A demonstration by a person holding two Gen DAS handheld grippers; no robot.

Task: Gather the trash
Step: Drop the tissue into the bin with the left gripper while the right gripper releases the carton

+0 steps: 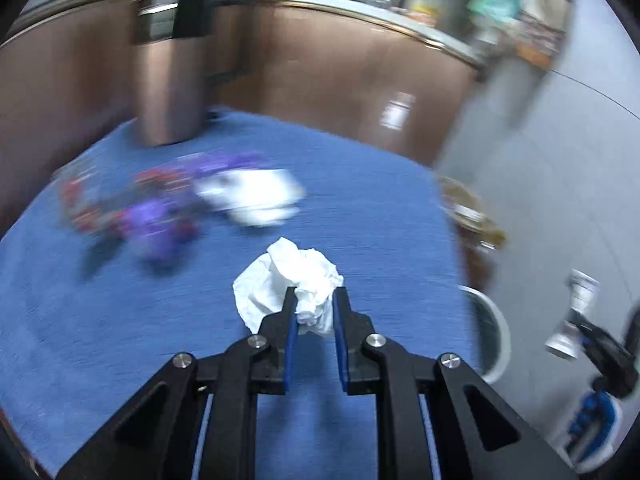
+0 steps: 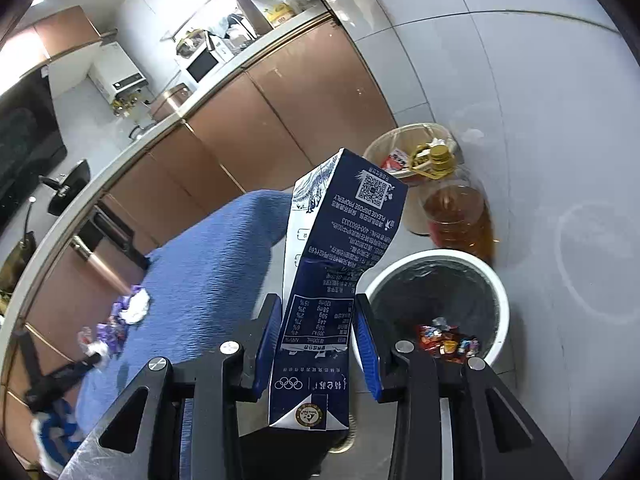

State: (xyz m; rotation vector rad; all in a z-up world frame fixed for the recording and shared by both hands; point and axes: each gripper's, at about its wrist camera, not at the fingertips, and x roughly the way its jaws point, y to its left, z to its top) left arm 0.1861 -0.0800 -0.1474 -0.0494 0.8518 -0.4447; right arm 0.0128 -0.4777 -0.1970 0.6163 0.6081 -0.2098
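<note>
The step in hand looked like carrying two pieces of trash to the white waste bin (image 2: 436, 264). To do it well, the right gripper (image 2: 316, 332) needed to travel until the milk carton (image 2: 340, 248) hung squarely over the bin's dark liner before the fingers parted; judged from the right wrist view, the carton's body stood just to the near-left of the rim, so a release there risked it tipping onto the floor tiles (image 2: 560, 120). The carton was long and light, gripped low on its body, so it would likely pivot as it dropped; lowering it toward the opening first would help.

The right fingers (image 2: 266, 344) were clamped on the carton's two side faces, with its gabled end back toward the camera and its far end pointing up and away. Candy wrappers (image 2: 444, 340) already lay inside the bin.

The left gripper (image 1: 314, 308) pinched a crumpled white tissue (image 1: 288, 276); its fingers (image 1: 290, 312) were closed on the near lobe, the rest bulging ahead and to the left of them above the blue cloth-covered worktop (image 1: 360, 200). The hold was shallow, so steady motion mattered. More blurred wrappers (image 1: 152, 204) and paper (image 1: 252, 196) remained on the cloth, well beyond the fingers.
</note>
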